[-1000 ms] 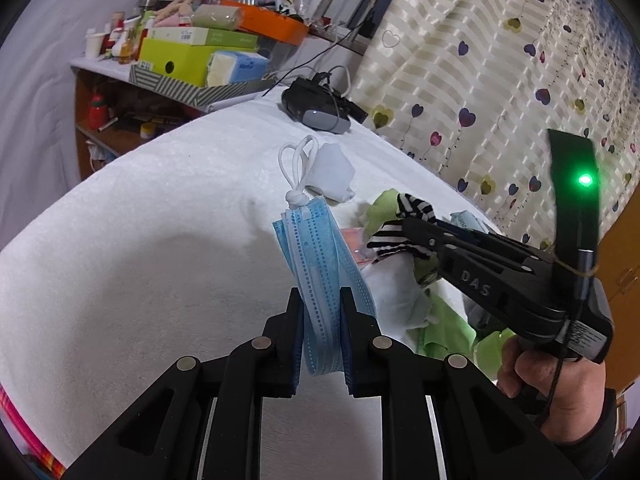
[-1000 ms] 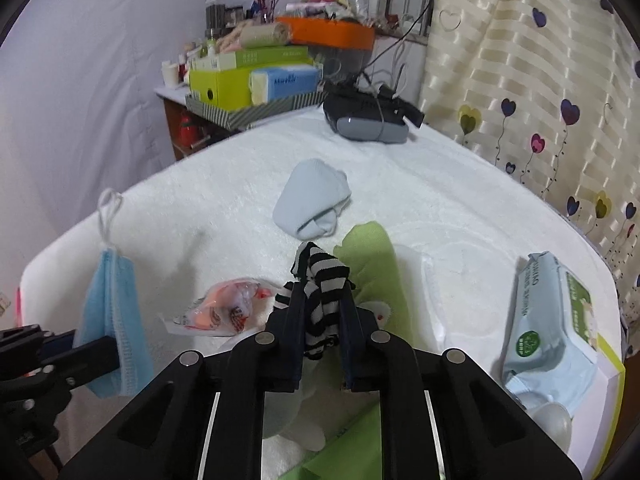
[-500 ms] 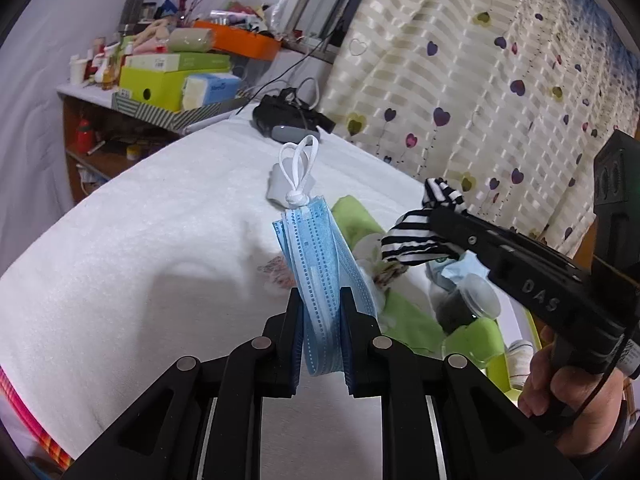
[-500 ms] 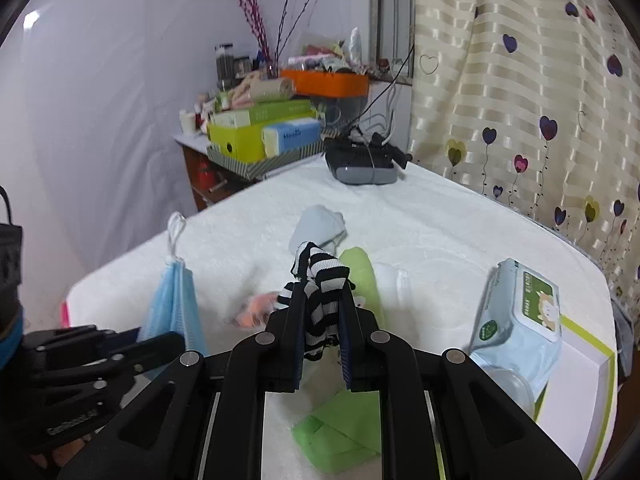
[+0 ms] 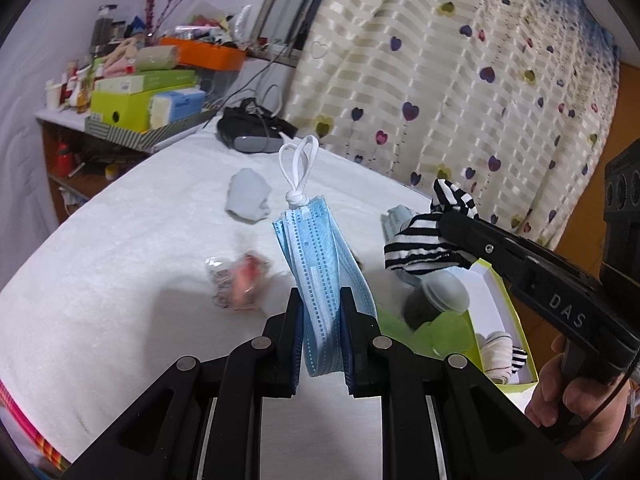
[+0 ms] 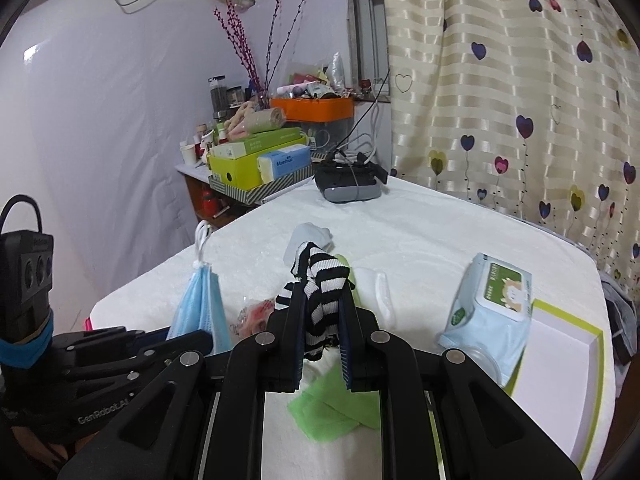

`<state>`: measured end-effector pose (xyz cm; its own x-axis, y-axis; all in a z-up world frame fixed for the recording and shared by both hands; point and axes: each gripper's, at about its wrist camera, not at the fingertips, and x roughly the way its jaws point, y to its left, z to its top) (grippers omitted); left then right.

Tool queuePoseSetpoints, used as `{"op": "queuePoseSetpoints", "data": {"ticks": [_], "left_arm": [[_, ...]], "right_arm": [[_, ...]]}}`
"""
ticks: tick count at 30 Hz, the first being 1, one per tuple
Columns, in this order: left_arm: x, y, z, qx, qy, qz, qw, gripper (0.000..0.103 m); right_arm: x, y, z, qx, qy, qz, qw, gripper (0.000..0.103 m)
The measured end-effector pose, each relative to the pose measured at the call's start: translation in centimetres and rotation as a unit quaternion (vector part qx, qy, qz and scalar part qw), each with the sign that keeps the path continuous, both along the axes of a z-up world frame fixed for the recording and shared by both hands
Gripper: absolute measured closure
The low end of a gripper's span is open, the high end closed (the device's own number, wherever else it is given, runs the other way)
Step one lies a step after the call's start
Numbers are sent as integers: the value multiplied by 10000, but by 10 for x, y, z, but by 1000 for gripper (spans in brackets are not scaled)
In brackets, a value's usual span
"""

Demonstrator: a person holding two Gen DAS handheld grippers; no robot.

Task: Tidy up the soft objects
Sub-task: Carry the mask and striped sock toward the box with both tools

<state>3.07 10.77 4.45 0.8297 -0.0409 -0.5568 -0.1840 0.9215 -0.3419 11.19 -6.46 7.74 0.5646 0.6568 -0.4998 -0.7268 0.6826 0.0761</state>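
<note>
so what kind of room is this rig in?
Most likely a lived-in bedroom: a wide surface under a white fleecy cover, probably a bed, a heart-print curtain over the window, and a cluttered side shelf stacked with boxes.

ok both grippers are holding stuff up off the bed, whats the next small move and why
Probably carry the right gripper with its striped sock over the green-rimmed box and lower it. The box sits open beside it, already holding another striped sock, while the left gripper holds the blue masks.
</note>
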Motion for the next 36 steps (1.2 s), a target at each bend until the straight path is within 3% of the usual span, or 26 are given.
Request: {"op": "queuePoseSetpoints", "data": {"ticks": [23, 36], "left_arm": [[48, -90, 25, 455, -156, -885, 9949, 89], [75, -143, 25, 607, -106, -1409, 9881, 89]], "right_arm": [[9, -99, 3, 334, 16, -913, 9953, 88], [32, -183, -7, 581, 248, -1769, 9822, 88]]}}
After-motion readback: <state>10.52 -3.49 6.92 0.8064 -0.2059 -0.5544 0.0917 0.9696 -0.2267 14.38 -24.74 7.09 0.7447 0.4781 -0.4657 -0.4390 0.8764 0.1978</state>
